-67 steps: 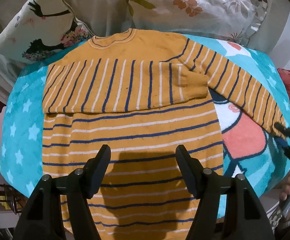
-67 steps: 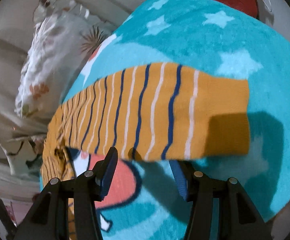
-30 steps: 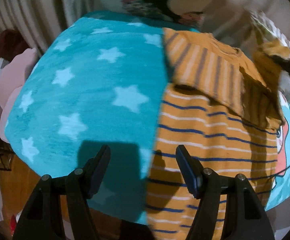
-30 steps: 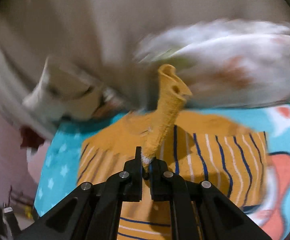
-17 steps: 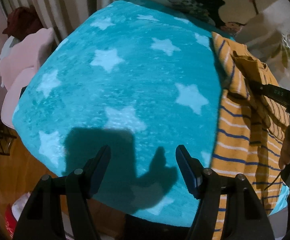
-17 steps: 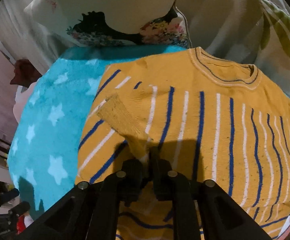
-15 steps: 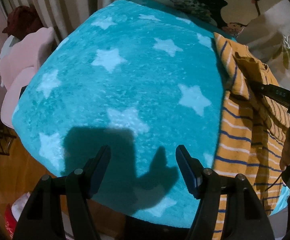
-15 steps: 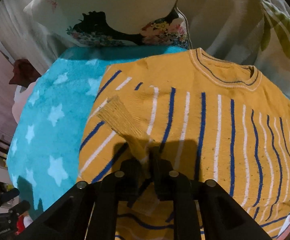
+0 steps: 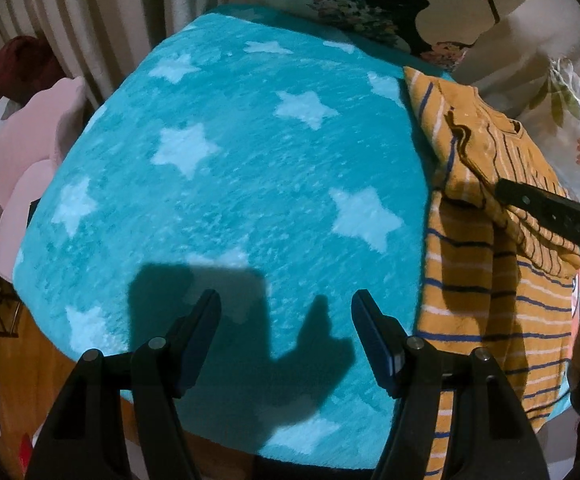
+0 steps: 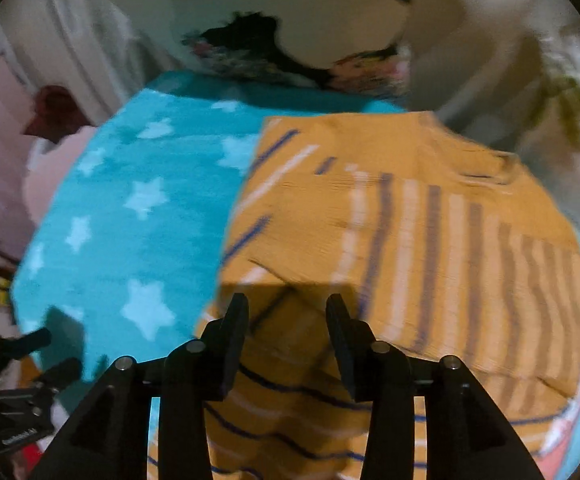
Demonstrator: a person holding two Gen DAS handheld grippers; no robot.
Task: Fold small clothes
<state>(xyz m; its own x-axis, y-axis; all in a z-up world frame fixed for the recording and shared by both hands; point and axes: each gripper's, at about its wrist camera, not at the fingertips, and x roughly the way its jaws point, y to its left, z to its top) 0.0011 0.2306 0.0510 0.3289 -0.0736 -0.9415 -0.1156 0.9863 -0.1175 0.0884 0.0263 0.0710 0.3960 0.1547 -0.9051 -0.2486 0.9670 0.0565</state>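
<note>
— What are the left tongs point(image 9: 285, 332) doing?
— Jaws apart, holding nothing, over the star blanket point(image 9: 225, 184).
— And the sweater point(image 10: 410, 240)?
— Lying on the blanket, right of those tongs, sleeves folded across its chest.
— The right tongs point(image 10: 285, 328)?
— Above it, jaws opening, clear of the cloth.

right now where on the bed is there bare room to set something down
The bare patch is the star blanket, bordered by the striped sweater on one side, the pink cushion on the other and the printed pillow at the head. The sweater side is crowded.
</note>
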